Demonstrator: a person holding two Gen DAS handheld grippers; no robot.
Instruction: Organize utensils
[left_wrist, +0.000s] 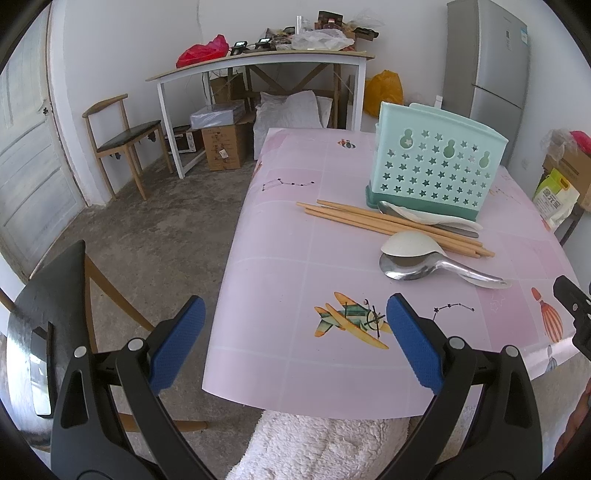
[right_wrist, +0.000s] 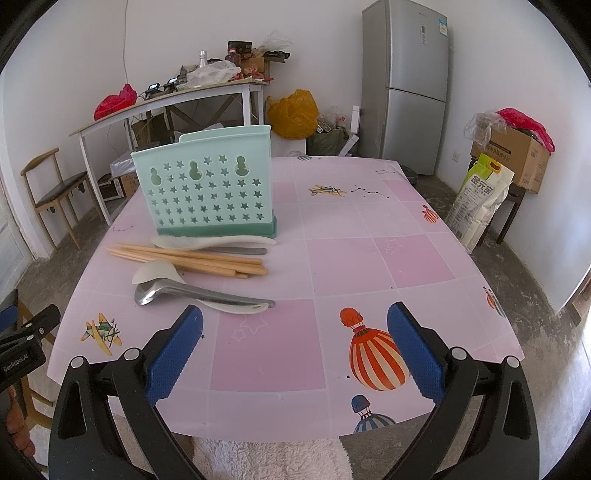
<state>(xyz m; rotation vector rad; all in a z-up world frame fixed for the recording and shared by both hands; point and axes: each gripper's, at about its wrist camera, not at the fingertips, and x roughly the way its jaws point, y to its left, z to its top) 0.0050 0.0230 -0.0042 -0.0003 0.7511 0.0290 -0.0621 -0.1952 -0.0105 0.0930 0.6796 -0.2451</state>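
Left gripper (left_wrist: 295, 339): jaws wide apart, empty, above the near table edge; utensils lie ahead and to its right.
Chopsticks (right_wrist: 192, 258): a loose bundle flat on the table (right_wrist: 369, 266), ahead-left of the right gripper, just before the holder.
Spoons (right_wrist: 199, 295): a steel one and a white one stacked, nearest the right gripper; two more lie touching the holder base.
Holder (right_wrist: 207, 188): upright, seems empty, behind all utensils.
Right gripper (right_wrist: 295, 347): jaws apart, empty.
Advice: probably take the near steel spoon first, by its handle, so the white one beneath is not dragged.

A home dining room — fridge (right_wrist: 410, 85), tableclothed table (right_wrist: 351, 236), wooden chair (left_wrist: 122, 140).
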